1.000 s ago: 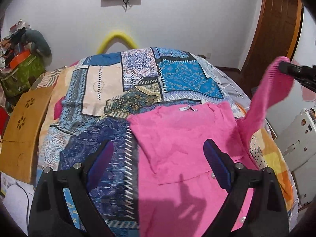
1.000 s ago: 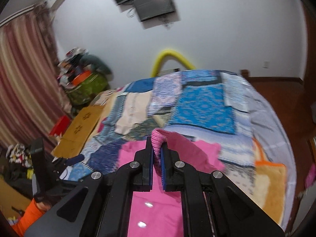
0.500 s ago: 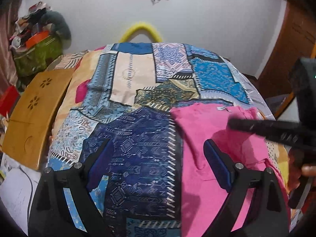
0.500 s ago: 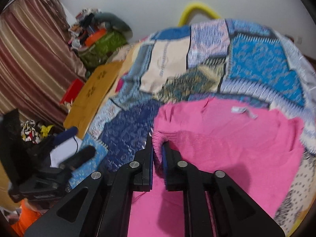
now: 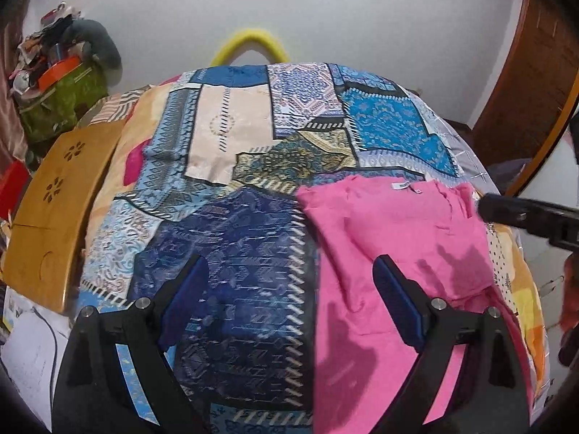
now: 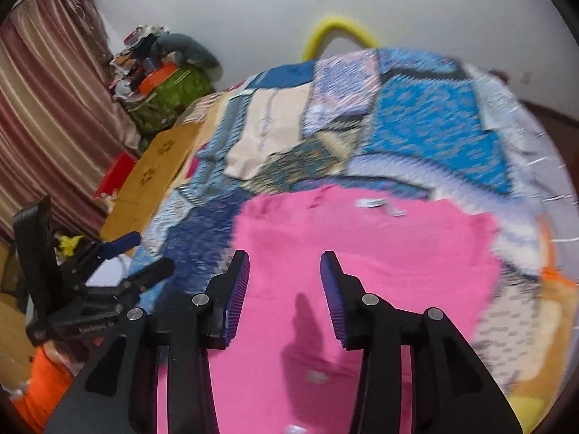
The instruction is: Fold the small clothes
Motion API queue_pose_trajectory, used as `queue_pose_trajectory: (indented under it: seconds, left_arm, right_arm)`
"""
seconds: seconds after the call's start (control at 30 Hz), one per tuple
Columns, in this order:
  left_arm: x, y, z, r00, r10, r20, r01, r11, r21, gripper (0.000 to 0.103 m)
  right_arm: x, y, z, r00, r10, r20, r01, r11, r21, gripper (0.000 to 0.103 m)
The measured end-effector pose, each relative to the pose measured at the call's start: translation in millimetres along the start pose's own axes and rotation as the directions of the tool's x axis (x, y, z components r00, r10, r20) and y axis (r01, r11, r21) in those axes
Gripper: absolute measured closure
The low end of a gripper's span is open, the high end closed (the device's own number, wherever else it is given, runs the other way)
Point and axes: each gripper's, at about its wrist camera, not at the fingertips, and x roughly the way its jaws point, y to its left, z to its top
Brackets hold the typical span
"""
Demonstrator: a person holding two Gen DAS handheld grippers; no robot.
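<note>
Right wrist, right gripper (image 6: 285,271) jaws just opening over pink garment (image 6: 362,264) (nothing between), left gripper (image 5: 289,289) jaws spread.

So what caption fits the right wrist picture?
Open right gripper above a pink top on the patchwork bedspread.

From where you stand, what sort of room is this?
Most likely a bedroom at home: a bed under a patchwork bedspread, a striped curtain at the side, and a pink top spread out for folding.
</note>
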Motion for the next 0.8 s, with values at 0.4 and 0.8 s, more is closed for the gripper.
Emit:
queue_pose_trajectory:
  seconds: [0.4,0.8]
  left_arm:
    - [59.7,-81.2,9.9,0.989,-0.012,-0.146,0.026,0.995,0.095,0.01]
    - [102.9,-105.9,-0.1,0.981,0.114,-0.155,-0.075,0.969,0.235,0.01]
  right_arm:
    - [-14.1,-94.9,-47.4,0.981,-0.176,-0.079,0.179,0.984,0.026,0.053]
    - [33.3,-133.0,-79.7,0.989,-0.053,-0.14,0.079,0.98,0.183,0.053]
